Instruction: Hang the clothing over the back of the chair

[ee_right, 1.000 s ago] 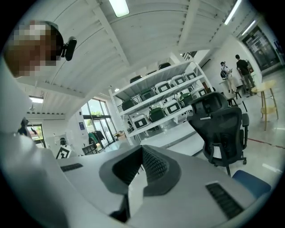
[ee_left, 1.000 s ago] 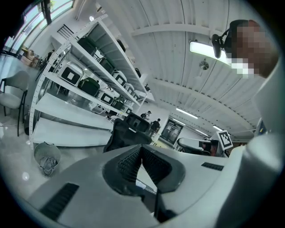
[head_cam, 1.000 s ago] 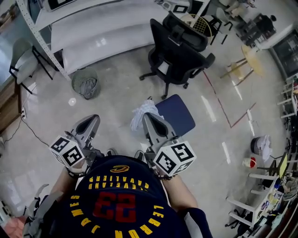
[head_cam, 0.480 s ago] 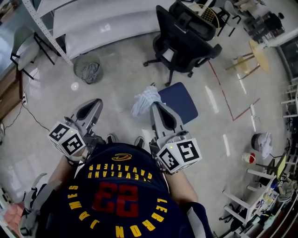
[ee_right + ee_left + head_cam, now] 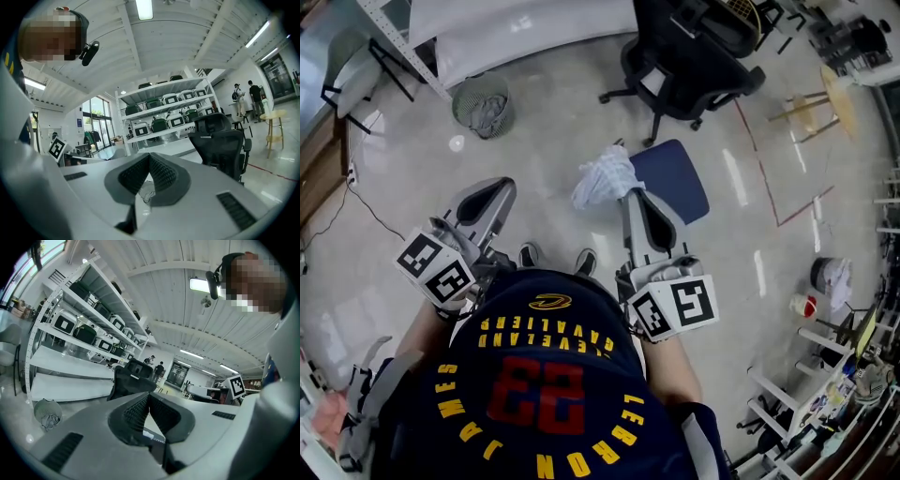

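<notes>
The clothing (image 5: 605,176), a crumpled white and pale blue bundle, lies on the floor against the left edge of a low blue seat pad (image 5: 675,176). Beyond it stands the black office chair (image 5: 694,56), seen again in the right gripper view (image 5: 220,143) and the left gripper view (image 5: 129,378). My right gripper (image 5: 635,195) is shut and empty, its tips just short of the bundle. A bit of the cloth (image 5: 146,192) shows below its closed jaws. My left gripper (image 5: 499,186) is also shut and empty, well left of the clothing.
A wire waste basket (image 5: 483,101) with crumpled paper stands at the left by a white table (image 5: 516,33). A wooden stool (image 5: 825,94) is at the right. Metal shelving (image 5: 70,333) with cases lines the far wall. The person's shoes (image 5: 555,258) are between the grippers.
The person and both grippers have come forward toward the clothing and the chair. The right gripper's tips now reach the bundle's near edge. Both grippers stay shut.
</notes>
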Action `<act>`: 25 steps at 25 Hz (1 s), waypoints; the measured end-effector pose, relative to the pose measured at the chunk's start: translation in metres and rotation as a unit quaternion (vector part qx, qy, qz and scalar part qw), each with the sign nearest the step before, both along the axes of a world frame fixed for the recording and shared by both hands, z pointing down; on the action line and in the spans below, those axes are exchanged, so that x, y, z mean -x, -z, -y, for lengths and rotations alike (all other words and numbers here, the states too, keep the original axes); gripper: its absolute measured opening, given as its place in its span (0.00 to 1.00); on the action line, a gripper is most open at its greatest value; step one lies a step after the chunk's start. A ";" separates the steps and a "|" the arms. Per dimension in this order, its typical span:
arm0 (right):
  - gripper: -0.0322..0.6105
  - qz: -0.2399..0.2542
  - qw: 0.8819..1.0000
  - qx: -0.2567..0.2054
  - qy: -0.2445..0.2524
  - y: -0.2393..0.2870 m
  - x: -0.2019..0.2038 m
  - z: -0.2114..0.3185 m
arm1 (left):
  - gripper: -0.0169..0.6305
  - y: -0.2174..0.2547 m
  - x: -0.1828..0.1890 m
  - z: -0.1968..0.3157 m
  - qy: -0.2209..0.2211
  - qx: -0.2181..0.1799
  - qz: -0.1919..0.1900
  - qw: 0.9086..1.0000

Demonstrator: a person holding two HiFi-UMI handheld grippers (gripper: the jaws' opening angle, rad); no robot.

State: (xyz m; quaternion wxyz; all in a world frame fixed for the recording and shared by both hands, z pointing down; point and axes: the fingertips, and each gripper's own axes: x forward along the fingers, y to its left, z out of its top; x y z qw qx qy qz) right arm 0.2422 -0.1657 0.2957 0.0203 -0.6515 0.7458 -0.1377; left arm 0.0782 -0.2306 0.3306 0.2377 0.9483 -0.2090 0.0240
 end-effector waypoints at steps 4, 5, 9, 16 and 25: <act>0.06 -0.003 1.000 0.002 -0.002 -0.002 -0.001 0.002 | 0.03 -0.003 -0.002 0.004 -0.003 0.002 0.001 1.000; 0.06 -0.004 1.000 0.001 -0.002 -0.002 -0.001 0.003 | 0.03 -0.003 -0.002 0.005 -0.003 0.002 0.001 1.000; 0.06 -0.005 1.000 0.002 -0.003 -0.004 -0.002 0.005 | 0.03 -0.004 -0.005 0.009 -0.005 -0.001 0.002 1.000; 0.06 -0.004 1.000 0.004 -0.006 -0.006 -0.005 0.009 | 0.03 -0.007 -0.008 0.013 -0.010 0.000 0.005 1.000; 0.06 -0.001 1.000 0.006 -0.003 -0.007 -0.005 0.008 | 0.03 -0.008 -0.011 0.014 -0.011 0.004 0.007 1.000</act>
